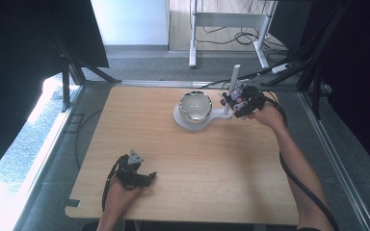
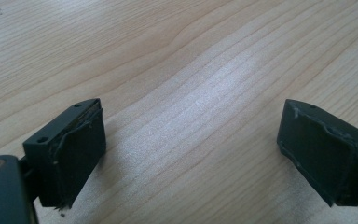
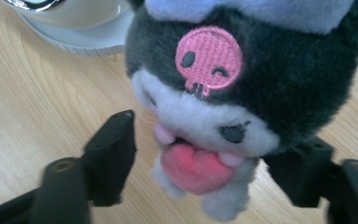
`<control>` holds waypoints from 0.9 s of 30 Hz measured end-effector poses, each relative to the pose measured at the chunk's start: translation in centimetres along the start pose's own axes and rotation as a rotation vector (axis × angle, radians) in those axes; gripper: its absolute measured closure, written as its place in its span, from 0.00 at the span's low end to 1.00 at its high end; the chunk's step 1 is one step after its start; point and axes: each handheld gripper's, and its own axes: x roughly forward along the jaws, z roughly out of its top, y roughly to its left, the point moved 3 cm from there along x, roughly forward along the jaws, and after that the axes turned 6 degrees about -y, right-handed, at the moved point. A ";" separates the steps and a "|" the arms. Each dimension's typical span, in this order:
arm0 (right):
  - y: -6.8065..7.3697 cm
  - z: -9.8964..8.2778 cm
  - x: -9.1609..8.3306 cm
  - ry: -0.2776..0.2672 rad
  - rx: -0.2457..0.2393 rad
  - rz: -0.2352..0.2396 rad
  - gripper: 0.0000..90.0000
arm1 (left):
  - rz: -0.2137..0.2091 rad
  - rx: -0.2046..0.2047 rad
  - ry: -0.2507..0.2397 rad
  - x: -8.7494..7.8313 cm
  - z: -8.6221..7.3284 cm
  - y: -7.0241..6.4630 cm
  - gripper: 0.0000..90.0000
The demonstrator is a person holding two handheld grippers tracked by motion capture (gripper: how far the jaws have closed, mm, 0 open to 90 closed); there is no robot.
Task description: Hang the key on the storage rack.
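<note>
Plush, dark grey and white, the toy [image 3: 242,93] is hanging between my right gripper [image 3: 214,158]'s spread jaws beside the bowl stand [image 1: 189,122], grip uncertain, presumably for placing, while my left gripper [image 2: 191,158] is resting released on the table [image 2: 168,56].

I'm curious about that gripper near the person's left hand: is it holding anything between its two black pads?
No. The left gripper has its jaws wide apart, with bare wooden table between them.
</note>
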 end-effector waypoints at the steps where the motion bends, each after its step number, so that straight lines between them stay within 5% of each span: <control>1: 0.0 0.0 0.0 -0.006 0.002 -0.003 0.25 | 0.000 0.000 0.000 0.0 0.0 0.0 0.09; 4: 0.0 -0.3 -0.1 -0.013 -0.008 -0.046 0.15 | 0.000 0.000 0.000 0.0 0.0 0.0 0.09; 11: -0.1 -0.8 -0.9 -0.024 -0.013 -0.086 0.11 | 0.000 0.000 -0.001 0.0 0.0 0.0 0.09; 27: 1.7 -2.7 -2.1 -0.032 -0.026 -0.002 0.10 | 0.000 0.000 0.000 0.0 0.0 0.0 0.09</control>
